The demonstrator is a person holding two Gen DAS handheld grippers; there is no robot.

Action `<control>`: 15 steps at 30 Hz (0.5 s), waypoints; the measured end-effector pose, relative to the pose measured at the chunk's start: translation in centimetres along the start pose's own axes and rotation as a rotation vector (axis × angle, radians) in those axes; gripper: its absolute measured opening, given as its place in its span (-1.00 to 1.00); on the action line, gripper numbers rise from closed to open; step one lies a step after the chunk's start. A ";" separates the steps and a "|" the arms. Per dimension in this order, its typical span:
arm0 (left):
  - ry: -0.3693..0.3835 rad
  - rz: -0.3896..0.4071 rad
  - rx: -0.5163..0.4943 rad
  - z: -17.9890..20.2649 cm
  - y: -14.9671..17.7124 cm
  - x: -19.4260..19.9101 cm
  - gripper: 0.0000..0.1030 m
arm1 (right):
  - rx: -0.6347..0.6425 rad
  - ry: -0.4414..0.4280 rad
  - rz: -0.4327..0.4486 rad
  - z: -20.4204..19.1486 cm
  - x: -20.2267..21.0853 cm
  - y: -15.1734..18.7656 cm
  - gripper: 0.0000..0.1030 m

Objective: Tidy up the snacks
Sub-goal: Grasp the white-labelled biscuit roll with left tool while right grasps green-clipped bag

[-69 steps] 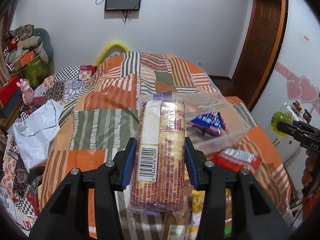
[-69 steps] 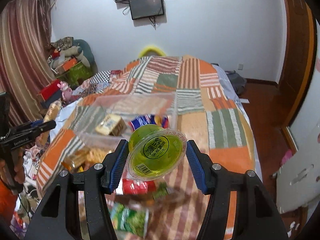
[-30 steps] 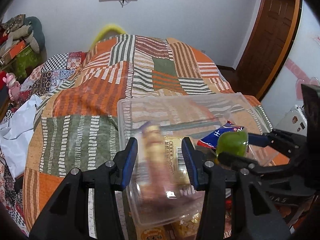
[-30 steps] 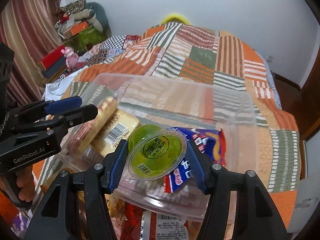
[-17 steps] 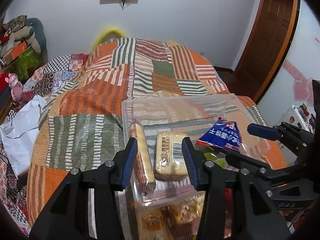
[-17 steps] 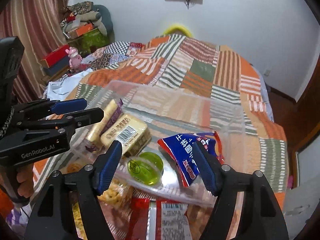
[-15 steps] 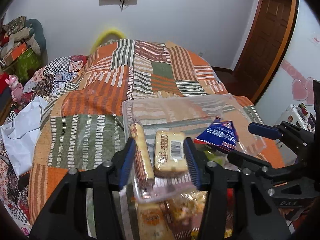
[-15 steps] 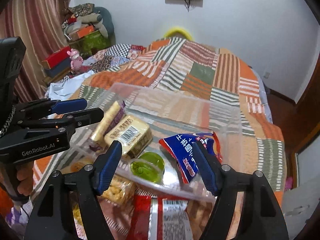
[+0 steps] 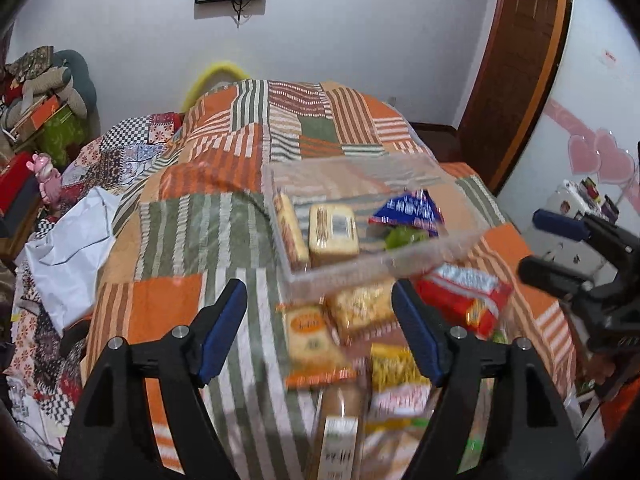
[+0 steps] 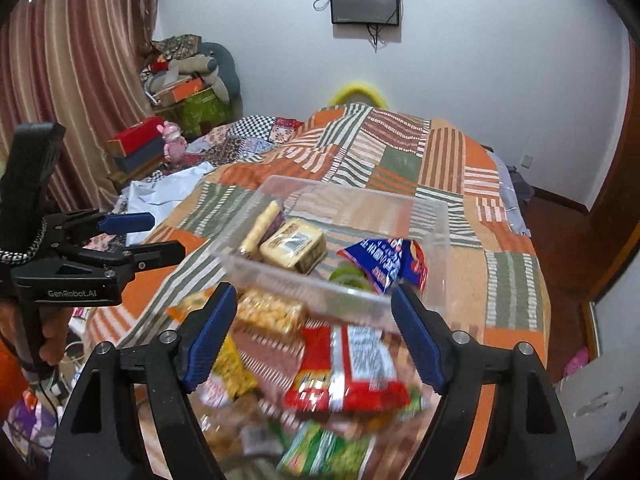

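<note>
A clear plastic bin [image 9: 372,270] [image 10: 434,216] sits on the patchwork bed. In it lie a long biscuit roll [image 9: 290,230] [image 10: 260,226], a yellow cake pack [image 9: 334,230] [image 10: 294,246], a blue snack bag [image 9: 408,210] [image 10: 380,264] and a green jelly cup [image 9: 402,238] [image 10: 346,274]. My left gripper [image 9: 320,334] is open and empty, pulled back from the bin. My right gripper [image 10: 312,334] is open and empty, also short of the bin. Loose packs lie in front: an orange pack [image 9: 310,342], a red pack [image 9: 464,294] [image 10: 352,364] and a puffed-snack pack [image 9: 360,312] [image 10: 268,314].
The bed is covered by an orange and green quilt [image 9: 172,232]. White cloth [image 9: 72,248] and clutter lie at its left side. A wooden door [image 9: 516,60] stands on the right. A green pack [image 10: 320,452] lies near the bed's front edge.
Both grippers let go of their snacks, the roll and the jelly cup now lying in the bin. Both have opened wide and pulled back and up from the bin.
</note>
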State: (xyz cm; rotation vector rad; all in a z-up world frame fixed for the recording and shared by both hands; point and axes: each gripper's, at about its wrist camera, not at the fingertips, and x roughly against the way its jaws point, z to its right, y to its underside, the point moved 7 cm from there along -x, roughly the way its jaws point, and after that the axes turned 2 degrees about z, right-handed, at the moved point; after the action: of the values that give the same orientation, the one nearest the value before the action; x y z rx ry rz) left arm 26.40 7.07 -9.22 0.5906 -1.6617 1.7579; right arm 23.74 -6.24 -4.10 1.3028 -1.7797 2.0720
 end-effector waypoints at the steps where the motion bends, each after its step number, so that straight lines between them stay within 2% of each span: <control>1: -0.007 -0.003 -0.006 0.0 0.7 0.4 0.48 | 0.000 -0.004 0.001 -0.3 0.3 0.3 0.58; 6: -0.013 -0.030 -0.011 0.1 3.6 1.7 0.51 | 0.001 -0.038 -0.021 -1.7 0.6 2.1 0.60; 15: -0.006 -0.088 -0.021 0.5 7.8 1.1 0.52 | -0.028 -0.122 -0.148 -4.0 -1.2 6.9 0.62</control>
State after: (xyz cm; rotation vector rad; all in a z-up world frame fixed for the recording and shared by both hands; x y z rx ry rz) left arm 19.98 6.79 -13.87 0.6506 -1.6317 1.6754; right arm 18.37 -4.41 -9.89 1.5331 -1.6942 1.9208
